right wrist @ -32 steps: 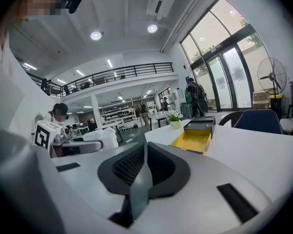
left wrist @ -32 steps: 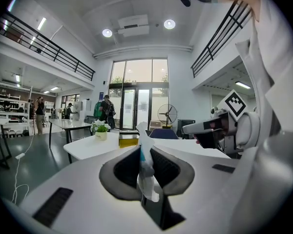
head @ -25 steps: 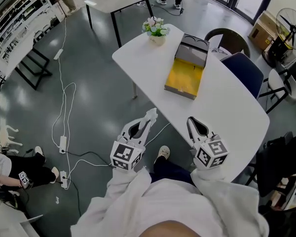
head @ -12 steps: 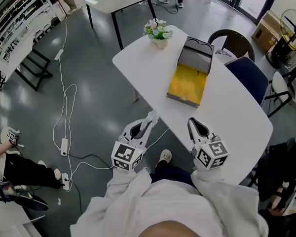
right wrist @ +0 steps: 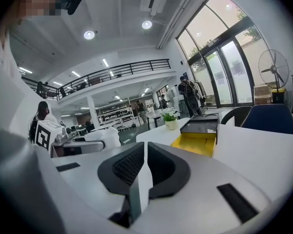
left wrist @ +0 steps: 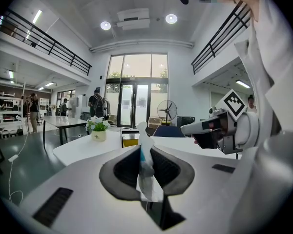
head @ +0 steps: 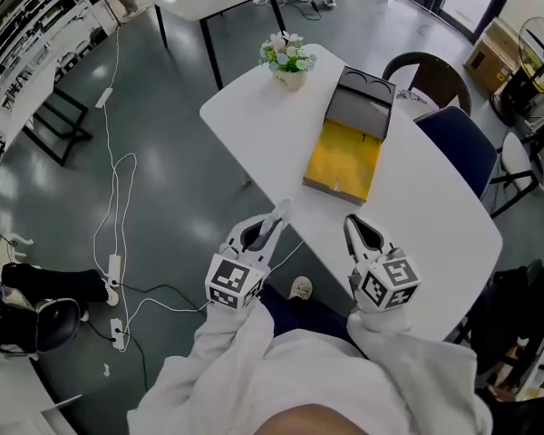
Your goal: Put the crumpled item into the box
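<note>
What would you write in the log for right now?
left gripper: shut on crumpled white item | right gripper: shut, empty | yellow box: open on white table, ahead of both grippers | status: not yet in box

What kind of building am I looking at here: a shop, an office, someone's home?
Probably a large open workspace or lab hall, not a home. It has tall glass doors, a railed upper gallery overlooking the room, open shelving along one wall, and a plain white table.

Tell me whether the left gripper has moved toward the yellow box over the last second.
Yes, slightly forward: in the head view the gap between the left gripper, holding the crumpled item, and the box's near edge has narrowed.
</note>
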`<state>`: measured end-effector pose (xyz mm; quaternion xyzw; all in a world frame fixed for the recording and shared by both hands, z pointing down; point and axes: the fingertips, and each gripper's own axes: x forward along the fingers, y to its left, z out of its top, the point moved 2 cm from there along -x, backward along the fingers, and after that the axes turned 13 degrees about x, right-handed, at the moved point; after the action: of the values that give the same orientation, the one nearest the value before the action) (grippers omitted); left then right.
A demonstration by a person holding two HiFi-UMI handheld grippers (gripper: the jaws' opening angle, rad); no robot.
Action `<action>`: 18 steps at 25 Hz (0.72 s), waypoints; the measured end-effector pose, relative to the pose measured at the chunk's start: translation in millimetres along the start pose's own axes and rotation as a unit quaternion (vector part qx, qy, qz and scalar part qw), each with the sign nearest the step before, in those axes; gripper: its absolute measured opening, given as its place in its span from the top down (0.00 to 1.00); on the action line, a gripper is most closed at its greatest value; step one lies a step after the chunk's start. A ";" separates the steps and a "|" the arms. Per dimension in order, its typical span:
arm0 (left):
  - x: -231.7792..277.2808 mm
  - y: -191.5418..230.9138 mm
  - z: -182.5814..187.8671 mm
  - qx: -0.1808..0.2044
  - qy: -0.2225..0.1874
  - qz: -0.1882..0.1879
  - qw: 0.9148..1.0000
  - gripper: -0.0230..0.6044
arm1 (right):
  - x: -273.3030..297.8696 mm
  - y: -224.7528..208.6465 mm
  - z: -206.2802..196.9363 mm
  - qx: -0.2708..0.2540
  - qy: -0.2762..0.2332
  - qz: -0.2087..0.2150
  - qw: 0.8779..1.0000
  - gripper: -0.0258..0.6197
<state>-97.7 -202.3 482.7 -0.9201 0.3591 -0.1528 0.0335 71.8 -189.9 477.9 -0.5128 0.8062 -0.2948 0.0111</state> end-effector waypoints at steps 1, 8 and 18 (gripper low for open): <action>1.9 -1.3 -1.2 0.000 0.002 -0.003 1.000 0.88 | -0.4 -0.5 0.3 0.001 -0.001 0.001 1.000 0.89; 25.2 -6.7 12.3 0.011 0.001 -0.037 0.999 0.88 | -6.8 -10.0 2.7 0.018 -0.009 -0.016 1.000 0.89; 70.9 -1.3 13.5 0.019 0.011 -0.114 0.993 0.88 | -1.6 -33.9 9.6 0.046 -0.028 -0.072 0.996 0.89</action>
<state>-43.4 -249.6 488.4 -0.9525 0.2493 -0.1725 0.0295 103.5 -203.2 486.1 -0.5764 0.7525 -0.3167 0.0360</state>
